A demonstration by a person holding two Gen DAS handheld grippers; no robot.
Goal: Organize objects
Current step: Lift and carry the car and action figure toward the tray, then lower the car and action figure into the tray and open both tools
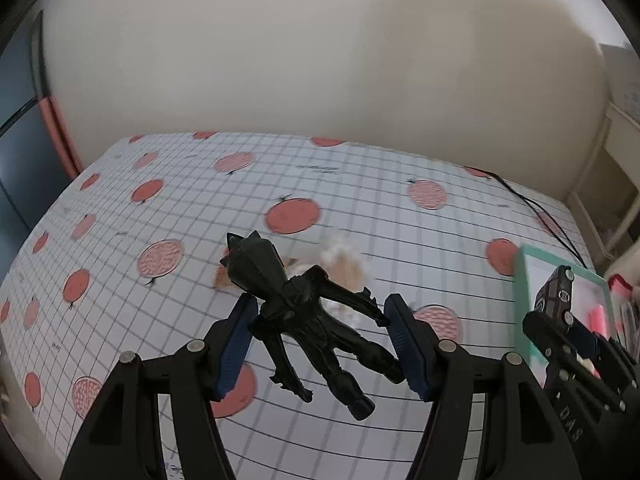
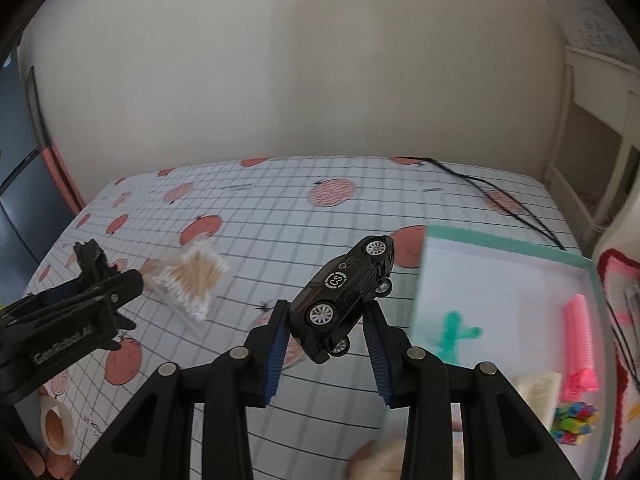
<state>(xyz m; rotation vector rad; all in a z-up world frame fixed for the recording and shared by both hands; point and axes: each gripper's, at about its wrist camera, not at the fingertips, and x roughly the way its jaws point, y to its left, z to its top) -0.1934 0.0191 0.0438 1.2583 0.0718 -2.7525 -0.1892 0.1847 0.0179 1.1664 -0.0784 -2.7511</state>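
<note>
A: State the surroundings of the left tongs [image 1: 320, 336].

B: The left tongs are clamped on a black figure [image 1: 304, 312], its arms pressed between the blue pads, head pointing away from the camera, legs toward it. The figure hangs above the counter [image 1: 160, 184], which carries a grid cloth printed with red circles. Directly beneath and beyond the figure lies a clear packet of cotton swabs [image 2: 192, 280] (blurred in the left wrist view). A roll of tape [image 2: 54, 426] sits at the near left edge of the counter.

A: And the right tongs [image 2: 328, 320]?

B: The right tongs are clamped on a black toy car [image 2: 344, 300], gripped across its body and tilted nose-down, wheels facing the camera. Just to its right stands an open box with a teal rim [image 2: 500, 238]. Inside lie a green figure [image 2: 456, 334], a pink ribbed item [image 2: 578, 344], a pale packet [image 2: 538, 392] and a cluster of coloured pieces [image 2: 574, 420].

A: Edges and open room?

B: The far half of the counter is bare except for a black cable [image 2: 500, 196] across the far right corner. A plain wall [image 2: 280, 60] bounds the far edge. The box wall stands close beside the car.

A: Pose?

B: Both tongs point forward and downward, side by side, well apart, with held items clear of the cloth.
</note>
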